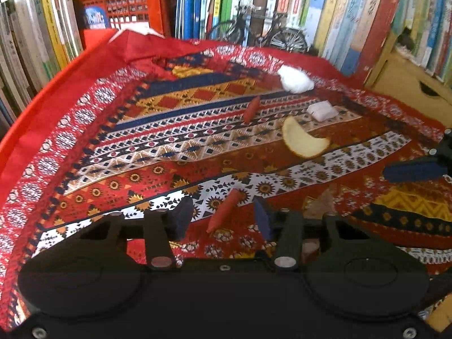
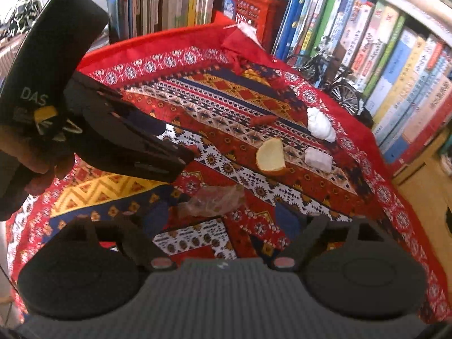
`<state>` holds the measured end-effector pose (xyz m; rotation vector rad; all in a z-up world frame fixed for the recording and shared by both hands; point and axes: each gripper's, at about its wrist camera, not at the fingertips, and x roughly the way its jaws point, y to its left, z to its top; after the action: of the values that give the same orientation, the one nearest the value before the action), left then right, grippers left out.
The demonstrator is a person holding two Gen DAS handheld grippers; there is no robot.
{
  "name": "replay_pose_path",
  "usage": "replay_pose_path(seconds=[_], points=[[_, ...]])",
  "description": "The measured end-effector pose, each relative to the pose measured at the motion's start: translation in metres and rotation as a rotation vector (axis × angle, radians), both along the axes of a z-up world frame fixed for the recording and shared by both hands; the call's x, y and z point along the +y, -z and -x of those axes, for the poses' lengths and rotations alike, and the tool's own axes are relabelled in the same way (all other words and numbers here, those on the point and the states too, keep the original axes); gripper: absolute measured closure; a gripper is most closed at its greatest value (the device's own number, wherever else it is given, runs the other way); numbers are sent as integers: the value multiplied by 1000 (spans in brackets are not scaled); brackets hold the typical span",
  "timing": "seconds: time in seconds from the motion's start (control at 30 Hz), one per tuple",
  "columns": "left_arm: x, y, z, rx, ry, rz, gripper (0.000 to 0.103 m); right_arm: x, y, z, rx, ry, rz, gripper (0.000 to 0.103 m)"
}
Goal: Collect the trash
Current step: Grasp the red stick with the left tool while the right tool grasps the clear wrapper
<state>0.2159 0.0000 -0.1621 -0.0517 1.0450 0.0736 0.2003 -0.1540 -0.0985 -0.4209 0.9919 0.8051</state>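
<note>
- The left claw [image 1: 223, 212] is seen with its jaws apart, a red stick-shaped scrap [image 1: 224, 210] lying between them on the patterned cloth [image 1: 113, 147]; no pad is pressed on it.
- The right claw [image 2: 223, 217] is held wide apart over a crumpled clear wrapper [image 2: 214, 200], which is not gripped.
- Farther along the bench are found a second red stick [image 1: 251, 109], a half slice of bread [image 1: 303, 141], a white packet [image 1: 322, 110] and a white tissue wad [image 1: 295, 79].
- Books [image 1: 325, 8] and a model bicycle [image 1: 254, 31] stand behind.
</note>
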Motion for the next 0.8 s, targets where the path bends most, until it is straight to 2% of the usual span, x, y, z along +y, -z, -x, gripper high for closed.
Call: replay_pose_path(seconds=[0.1, 0.17, 0.27, 0.4, 0.6, 0.63, 0.67, 0.7, 0.8], points=[[2, 9, -7, 32, 9, 29, 71, 2, 11, -7, 44, -6, -23, 14], [2, 11, -9, 38, 4, 41, 73, 4, 18, -11, 65, -9, -33, 14], [1, 9, -10, 42, 5, 48, 90, 9, 28, -12, 71, -16, -27, 14], [-4, 3, -5, 30, 11, 28, 93, 12, 36, -15, 93, -16, -48, 14], [-3, -3, 2, 18, -15, 22, 93, 7, 41, -19, 168, 11, -91, 40], [-2, -3, 3, 16, -21, 22, 93, 5, 42, -20, 179, 14, -101, 48], [-1, -4, 4, 15, -27, 23, 93, 4, 43, -21, 194, 17, -106, 65], [0, -4, 5, 14, -32, 23, 93, 3, 44, -22, 205, 26, -107, 71], [0, -6, 7, 12, -36, 14, 93, -4, 44, -26, 231, 69, -139, 77]])
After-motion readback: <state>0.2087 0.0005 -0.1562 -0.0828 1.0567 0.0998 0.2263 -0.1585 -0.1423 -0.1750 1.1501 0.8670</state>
